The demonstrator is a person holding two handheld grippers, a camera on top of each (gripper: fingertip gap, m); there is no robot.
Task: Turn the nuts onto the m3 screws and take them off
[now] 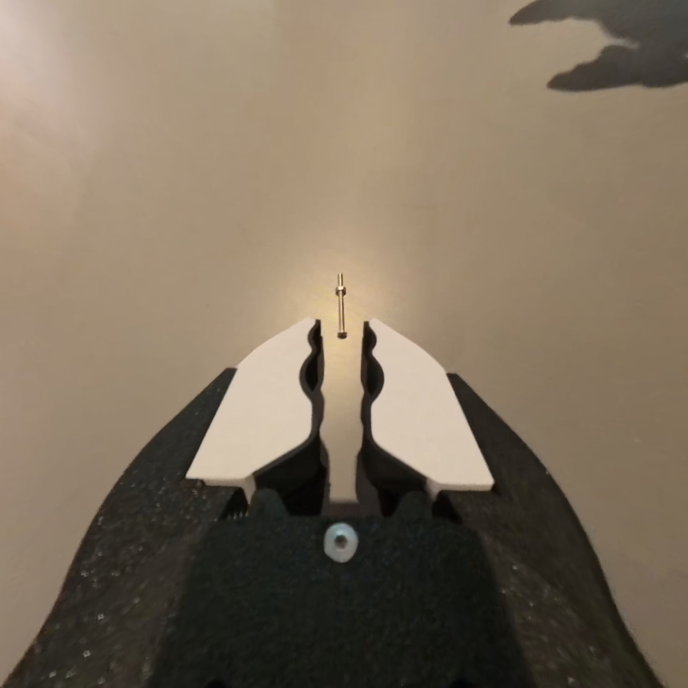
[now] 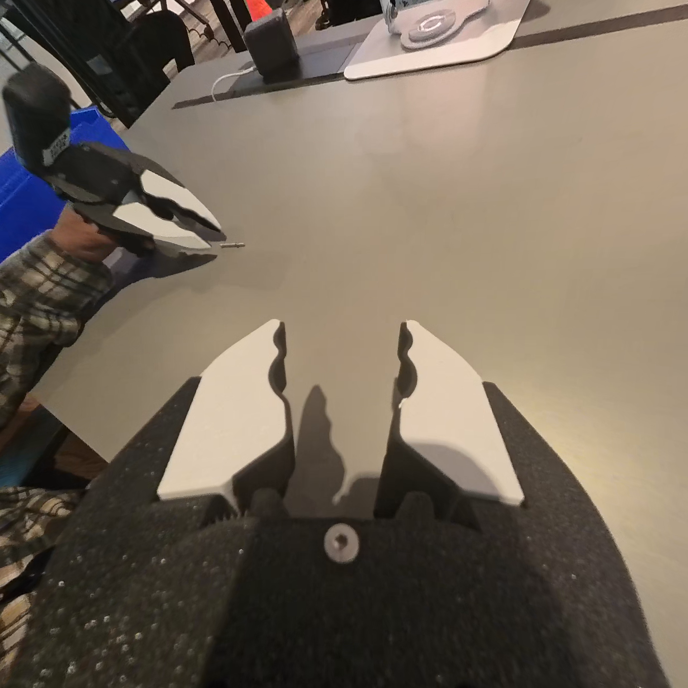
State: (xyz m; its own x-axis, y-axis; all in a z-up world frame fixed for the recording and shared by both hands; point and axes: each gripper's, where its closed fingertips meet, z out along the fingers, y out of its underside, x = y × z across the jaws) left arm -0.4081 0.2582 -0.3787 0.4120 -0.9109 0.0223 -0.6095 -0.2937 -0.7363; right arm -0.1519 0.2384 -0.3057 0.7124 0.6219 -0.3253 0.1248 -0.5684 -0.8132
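A thin metal screw lies flat on the beige table, its head toward me and a small nut threaded near its far end. My left gripper is open with a narrow gap, its white fingers flanking the screw's head without touching it. In the right wrist view the same screw lies just beyond the left gripper, low over the table at the left. My right gripper is wide open and empty, hovering over bare table well to the right of the screw.
A person's hand and plaid sleeve hold the left gripper. At the far side stand a dark box with a white cable and a pale mat. A blue bin sits past the table's left edge. The right gripper's shadow falls far right.
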